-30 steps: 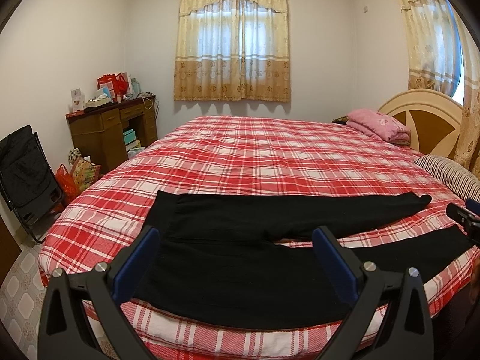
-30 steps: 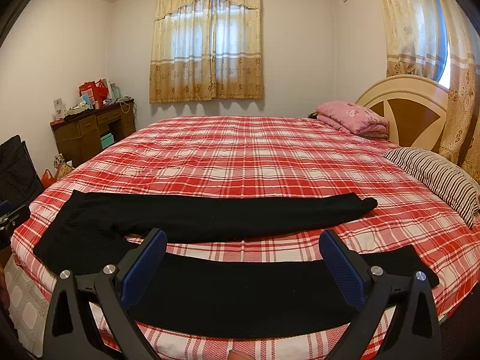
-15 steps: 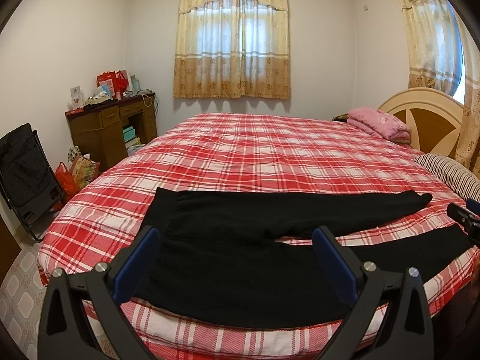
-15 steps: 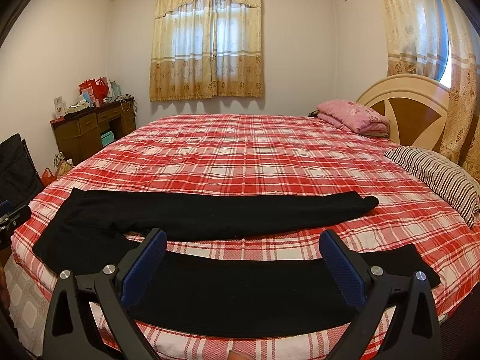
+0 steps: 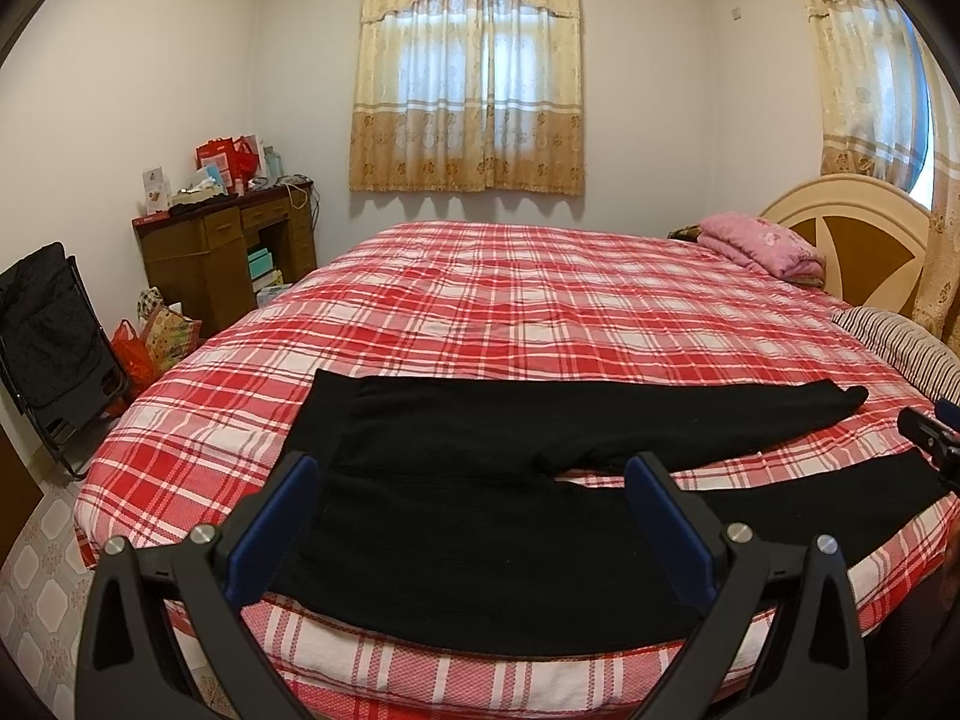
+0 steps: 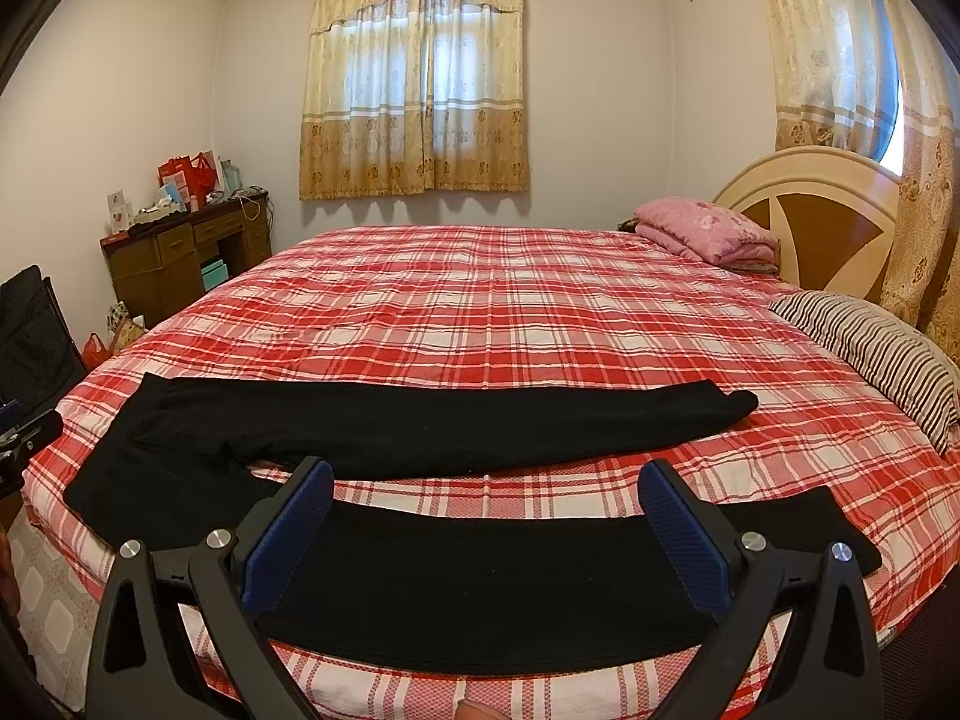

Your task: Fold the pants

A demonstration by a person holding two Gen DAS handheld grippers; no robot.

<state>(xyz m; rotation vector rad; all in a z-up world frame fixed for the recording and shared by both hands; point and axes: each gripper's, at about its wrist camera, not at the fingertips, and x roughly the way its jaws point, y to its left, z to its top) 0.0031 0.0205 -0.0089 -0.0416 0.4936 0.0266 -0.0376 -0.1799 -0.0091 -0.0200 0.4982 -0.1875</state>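
Note:
Black pants (image 5: 480, 516) lie flat along the near edge of a bed with a red plaid cover (image 5: 540, 312), waist at the left, both legs spread apart and running right. My left gripper (image 5: 471, 483) is open and empty above the waist and hip part. My right gripper (image 6: 486, 480) is open and empty above the near leg (image 6: 480, 588). The far leg (image 6: 450, 426) lies a little beyond it. Each gripper shows at the edge of the other's view.
A pink folded blanket (image 5: 762, 243) and a striped pillow (image 6: 876, 354) lie by the headboard (image 6: 822, 222) at the right. A brown desk (image 5: 222, 258) with clutter and a black folding chair (image 5: 51, 342) stand at the left. Tiled floor lies below the bed's left corner.
Both grippers have risen slightly and stay open. The pants have not moved.

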